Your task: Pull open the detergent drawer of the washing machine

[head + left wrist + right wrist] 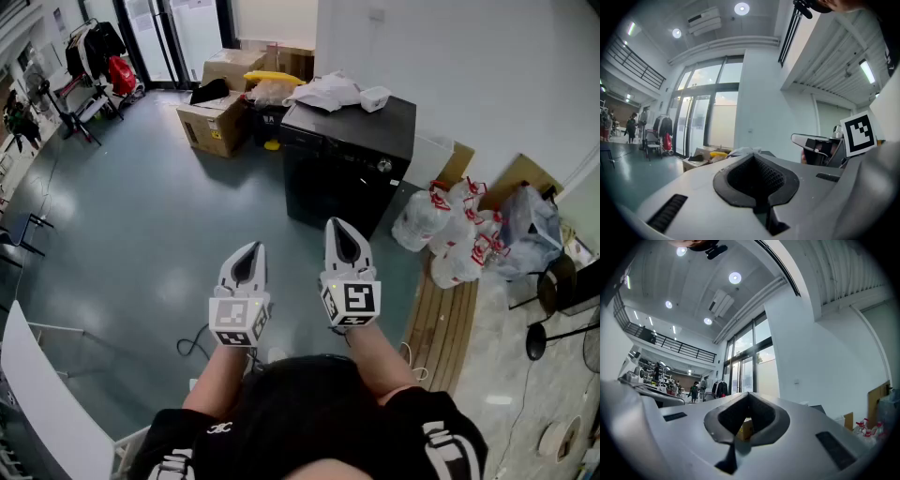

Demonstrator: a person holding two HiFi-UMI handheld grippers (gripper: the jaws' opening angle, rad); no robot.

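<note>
The black washing machine (349,155) stands against the white wall, ahead of me and slightly right, with a round knob (382,166) on its upper front panel. I cannot make out the detergent drawer on that dark front. In the head view both grippers are held out over the floor, well short of the machine. My left gripper (247,250) (753,155) is shut with nothing in it. My right gripper (341,229) (748,393) reaches a little farther toward the machine, its jaws together and holding nothing.
White cloth and a bag (330,91) lie on top of the machine. Cardboard boxes (215,123) sit to its left, and white plastic bags (457,231) to its right. Wooden planks (446,321) lie on the floor at right. A cable (193,341) loops near my feet.
</note>
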